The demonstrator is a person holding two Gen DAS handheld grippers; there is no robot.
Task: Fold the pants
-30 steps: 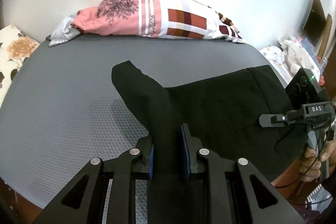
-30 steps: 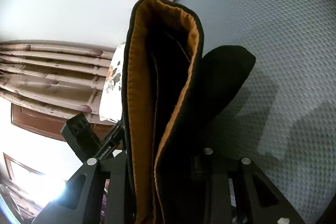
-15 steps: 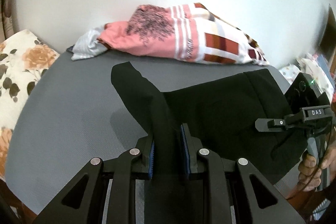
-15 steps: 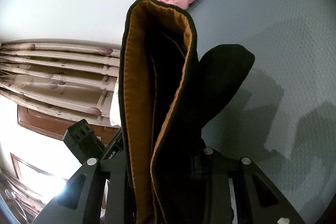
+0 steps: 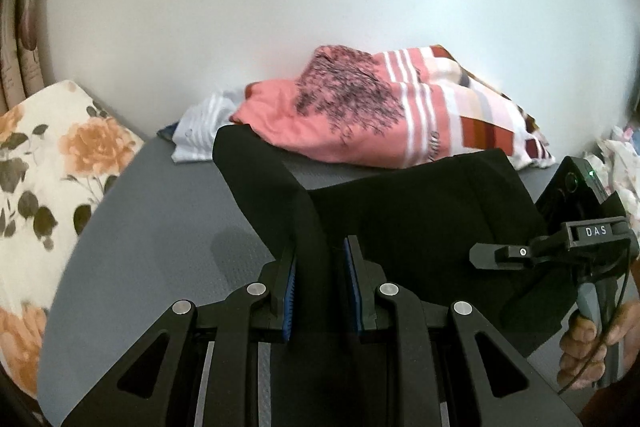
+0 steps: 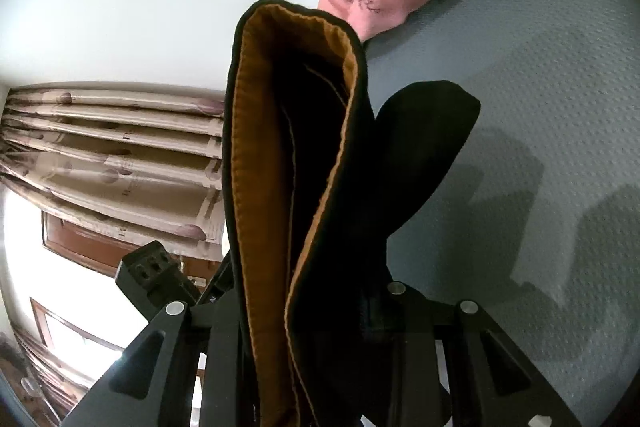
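Note:
The black pants [image 5: 400, 223] hang between my two grippers above the grey bed [image 5: 160, 211]. My left gripper [image 5: 320, 259] is shut on a black edge of the pants, which sticks up between its blue pads. In the right wrist view my right gripper [image 6: 320, 307] is shut on the waistband [image 6: 272, 131], whose orange lining faces the camera and stands upright. The right gripper's body [image 5: 576, 239] shows at the right of the left wrist view, held by a hand. The right fingertips are hidden by cloth.
A pink striped bundle of cloth [image 5: 380, 115] lies at the far edge of the bed by the white wall. A floral pillow [image 5: 48, 179] is on the left. Curtains and a window [image 6: 100, 155] show in the right wrist view. More clothes [image 5: 624, 163] lie at the far right.
Both grippers have lifted the pants higher and tilted up, so more wall and less bed shows. The grips have not changed.

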